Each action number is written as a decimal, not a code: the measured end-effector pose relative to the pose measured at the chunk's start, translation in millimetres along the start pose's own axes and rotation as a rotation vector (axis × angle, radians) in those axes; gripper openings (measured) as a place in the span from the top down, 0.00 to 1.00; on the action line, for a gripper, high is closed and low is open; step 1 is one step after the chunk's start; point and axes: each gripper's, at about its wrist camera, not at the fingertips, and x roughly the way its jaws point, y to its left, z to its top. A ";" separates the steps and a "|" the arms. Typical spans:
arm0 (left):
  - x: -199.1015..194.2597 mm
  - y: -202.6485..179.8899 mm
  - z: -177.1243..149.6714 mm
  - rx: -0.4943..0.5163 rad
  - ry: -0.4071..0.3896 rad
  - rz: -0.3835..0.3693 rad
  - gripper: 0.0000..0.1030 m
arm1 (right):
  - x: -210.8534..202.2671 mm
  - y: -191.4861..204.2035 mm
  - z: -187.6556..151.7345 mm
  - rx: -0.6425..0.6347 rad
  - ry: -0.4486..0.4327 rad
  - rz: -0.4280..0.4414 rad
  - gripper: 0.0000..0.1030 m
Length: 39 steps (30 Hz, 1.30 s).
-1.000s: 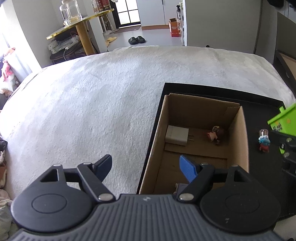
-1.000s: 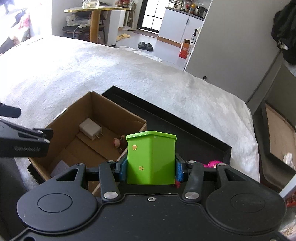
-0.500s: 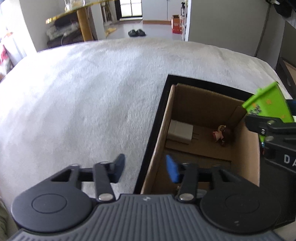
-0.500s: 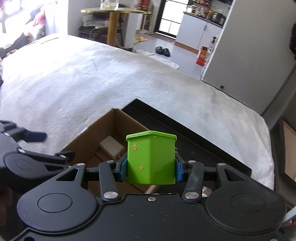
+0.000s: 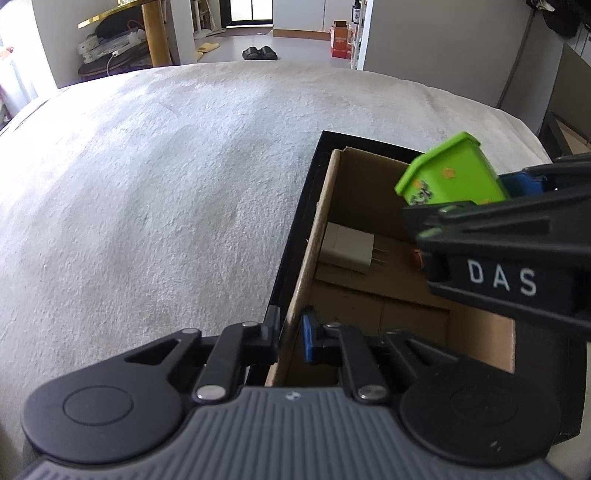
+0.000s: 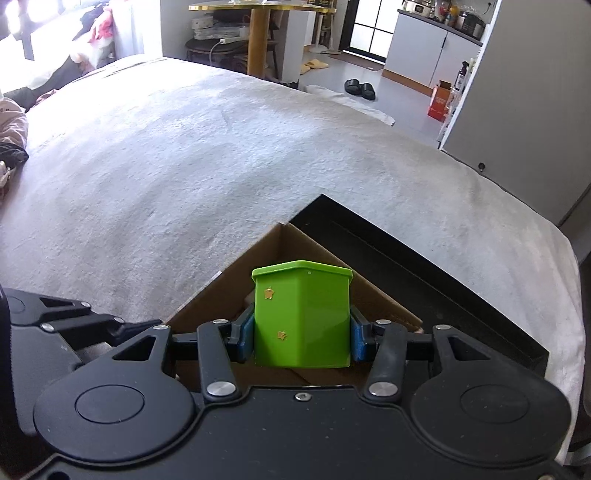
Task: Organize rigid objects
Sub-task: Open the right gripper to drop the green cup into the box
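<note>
My right gripper [image 6: 302, 341] is shut on a green square container [image 6: 302, 317] with small star stickers and holds it above the open cardboard box [image 6: 229, 291]. The container also shows in the left wrist view [image 5: 452, 171], tilted over the box. My left gripper [image 5: 290, 338] is shut on the box's left wall [image 5: 314, 251], one finger outside and one inside. A white charger plug [image 5: 349, 249] lies on the box floor. A small figure by it is mostly hidden behind the right gripper.
The box sits in a black tray [image 5: 295, 236] on a grey-white carpeted surface [image 5: 166, 184]. The tray's rim also shows in the right wrist view [image 6: 424, 258]. Beyond the surface stand a gold-topped table [image 6: 258, 37], slippers [image 5: 258, 53] and an orange carton [image 5: 340, 33].
My left gripper moved right and closed on the box's left wall. My right gripper carried the green container left, over the box interior.
</note>
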 end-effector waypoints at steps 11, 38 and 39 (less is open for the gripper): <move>5.0 2.6 1.9 -0.018 0.018 -0.003 0.88 | -4.7 -4.1 -2.4 0.075 0.003 0.067 0.51; -42.8 -28.9 0.8 0.110 -0.009 0.079 0.50 | -70.9 -46.0 -56.3 0.173 -0.055 -0.014 0.43; -44.6 -31.2 0.9 0.112 -0.013 0.083 0.49 | -71.8 -48.6 -58.9 0.183 -0.059 -0.016 0.43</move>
